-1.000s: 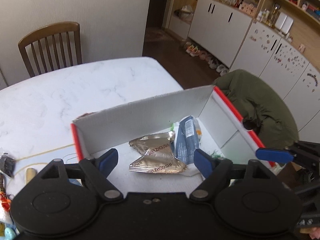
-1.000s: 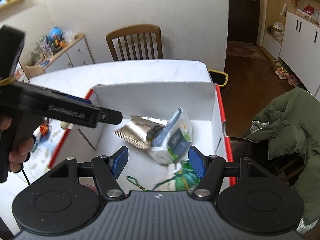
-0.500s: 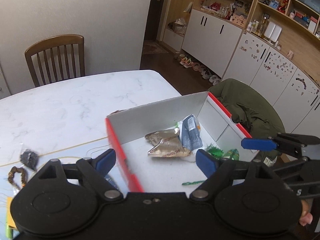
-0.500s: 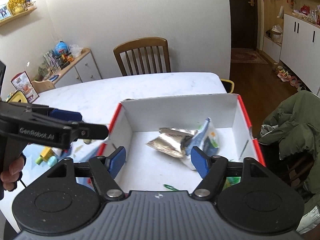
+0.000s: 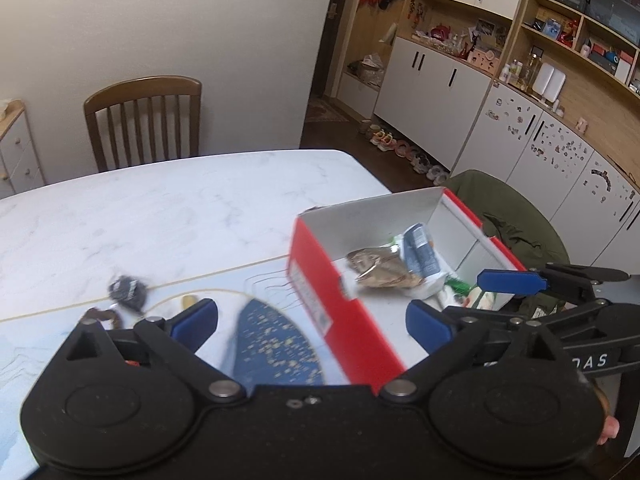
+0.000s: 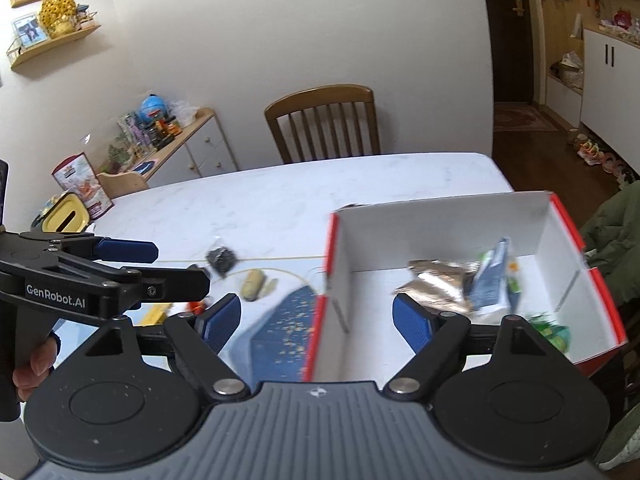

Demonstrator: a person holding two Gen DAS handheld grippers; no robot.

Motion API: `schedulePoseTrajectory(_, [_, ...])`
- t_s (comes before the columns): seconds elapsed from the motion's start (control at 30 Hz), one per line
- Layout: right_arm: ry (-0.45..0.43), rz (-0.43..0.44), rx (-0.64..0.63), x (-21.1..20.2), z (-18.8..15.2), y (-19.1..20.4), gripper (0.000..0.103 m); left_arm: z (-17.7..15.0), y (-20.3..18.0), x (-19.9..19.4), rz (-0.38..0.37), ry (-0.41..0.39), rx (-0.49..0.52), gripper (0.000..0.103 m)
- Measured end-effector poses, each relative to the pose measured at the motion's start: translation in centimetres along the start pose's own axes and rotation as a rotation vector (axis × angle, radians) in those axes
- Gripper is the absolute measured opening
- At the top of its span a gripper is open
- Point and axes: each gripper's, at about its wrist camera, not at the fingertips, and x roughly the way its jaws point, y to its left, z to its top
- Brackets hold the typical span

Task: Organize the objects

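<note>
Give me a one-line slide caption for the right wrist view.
Open right gripper above the red-and-white box holding snack packets, small items left on the marble table.

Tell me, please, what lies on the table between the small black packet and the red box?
A yellowish oblong item lies between the black packet and the red box; the right wrist view shows it best.

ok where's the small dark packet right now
The small dark packet lies on the white table, left of the red box in the right wrist view, just beyond a tan oblong piece.
</note>
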Motion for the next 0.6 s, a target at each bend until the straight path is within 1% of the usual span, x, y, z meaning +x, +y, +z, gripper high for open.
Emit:
schedulePoseTrajectory(0.07, [0.005, 0.007, -0.008, 0.4, -0.1, 1.2, 0.083, -0.5, 1.0, -0.6, 0.007, -0.005, -0.001, 0.102])
schedulePoseTrajectory(0.27, [0.020, 0.030, -0.031, 1.5, -0.6, 4.4, 0.084, -1.8, 4.5, -2.2, 0.024, -0.015, -0.017, 0.103])
schedulePoseTrajectory(0.6, [0.066, 0.056, -0.053, 4.3, -1.9, 9.1, 0.084, -4.1, 11.2, -3.0, 0.103, -0.001, -0.098, 0.103])
